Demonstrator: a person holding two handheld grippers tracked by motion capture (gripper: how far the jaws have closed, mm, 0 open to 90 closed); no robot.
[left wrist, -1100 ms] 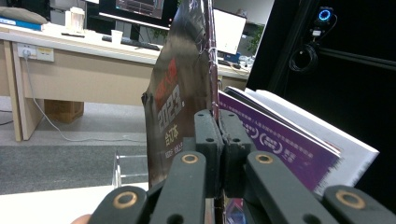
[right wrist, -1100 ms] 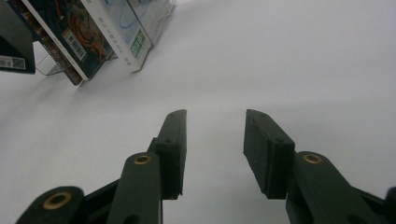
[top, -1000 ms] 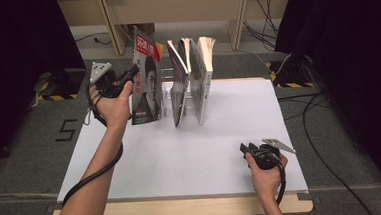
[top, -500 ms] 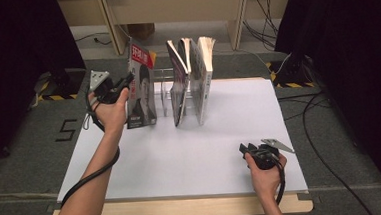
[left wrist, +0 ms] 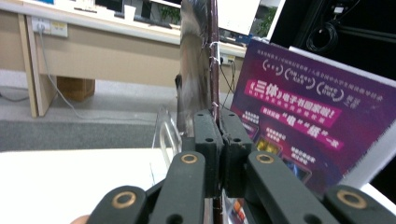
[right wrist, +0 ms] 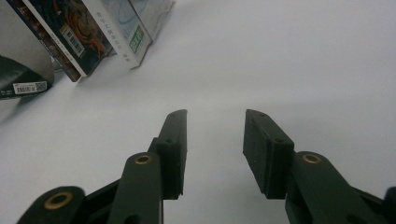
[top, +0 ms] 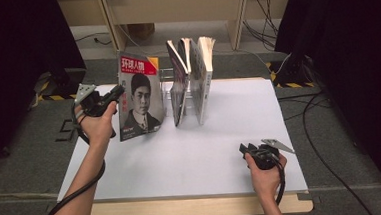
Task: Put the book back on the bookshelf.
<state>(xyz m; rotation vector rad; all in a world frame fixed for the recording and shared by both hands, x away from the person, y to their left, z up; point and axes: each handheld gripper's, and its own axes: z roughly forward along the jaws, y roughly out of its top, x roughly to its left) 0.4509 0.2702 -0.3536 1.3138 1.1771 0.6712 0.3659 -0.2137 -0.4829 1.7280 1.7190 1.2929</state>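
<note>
Nearest, low on the white desk [top: 147, 165]: right claw [top: 245, 148] at rest in the person's right hand, jaws apart with nothing between them — seen plainly in the right gripper view [right wrist: 214, 140], bare desk surface under the pads.

Farther out, at the left: left claw [top: 119, 92] clenched on the left edge of a magazine [top: 140, 98], jaws pinched tight on the thin spine or page edge in the left gripper view [left wrist: 219, 140]. Magazine upright, its lower edge on or just above the desk — cannot tell which — cover with a portrait facing the high camera, just left of the rack.

Handling, as a judgement: light, thin, glossy — likely slippery between hard pads and floppy away from the grip. Held by one edge, liable to sag or fan open, loose pages sliding out of the pinch. Best taken near the spine, about mid-height, where all pages are bound and the sheet is stiffest; a grip on the open fore-edge risks catching only some pages. Cover easily creased, so firm but not crushing pressure, and kept near vertical to stop it folding over.

Beyond, mid-desk: clear slotted rack [top: 166, 91], partly hidden, with several books [top: 191, 77] standing in it, leaning and splayed at the top. One with a purple back cover [left wrist: 303, 126] close behind the left claw. Slot at the rack's left end looks free, though hard to tell.
</note>
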